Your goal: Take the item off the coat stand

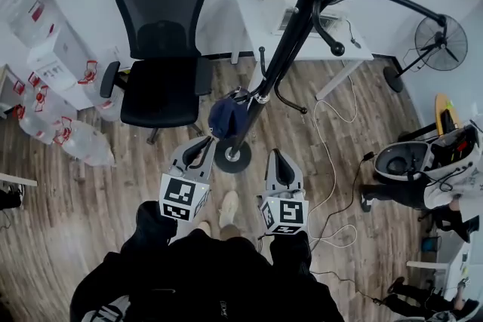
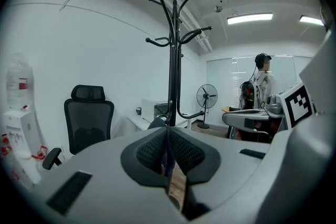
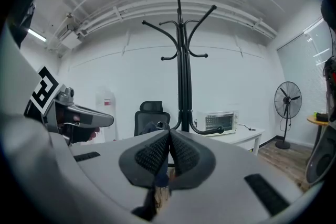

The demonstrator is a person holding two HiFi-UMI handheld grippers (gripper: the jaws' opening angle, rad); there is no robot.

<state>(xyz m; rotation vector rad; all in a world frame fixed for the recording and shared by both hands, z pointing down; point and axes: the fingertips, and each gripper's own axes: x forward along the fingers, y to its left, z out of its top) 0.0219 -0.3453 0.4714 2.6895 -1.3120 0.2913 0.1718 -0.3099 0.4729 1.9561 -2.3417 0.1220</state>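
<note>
A black coat stand (image 1: 283, 49) rises in front of me, its round base (image 1: 232, 156) on the wood floor. A dark blue cap (image 1: 226, 116) hangs on a low hook of the pole; its top peeks over the jaws in the left gripper view (image 2: 156, 122) and the right gripper view (image 3: 152, 126). My left gripper (image 1: 207, 139) is held level, just short of the cap, jaws shut with nothing between them. To the right of the base my right gripper (image 1: 275, 155) is likewise shut and empty. The stand (image 2: 171, 55) fills the middle of both gripper views (image 3: 181, 60).
A black office chair (image 1: 160, 49) stands left of the pole. A white desk (image 1: 302, 30) with a microwave sits behind it, a fan (image 1: 440, 43) at right. Water bottles (image 1: 68, 139) lie at left. Cables (image 1: 332, 185) trail on the floor. A person (image 2: 261, 86) stands far right.
</note>
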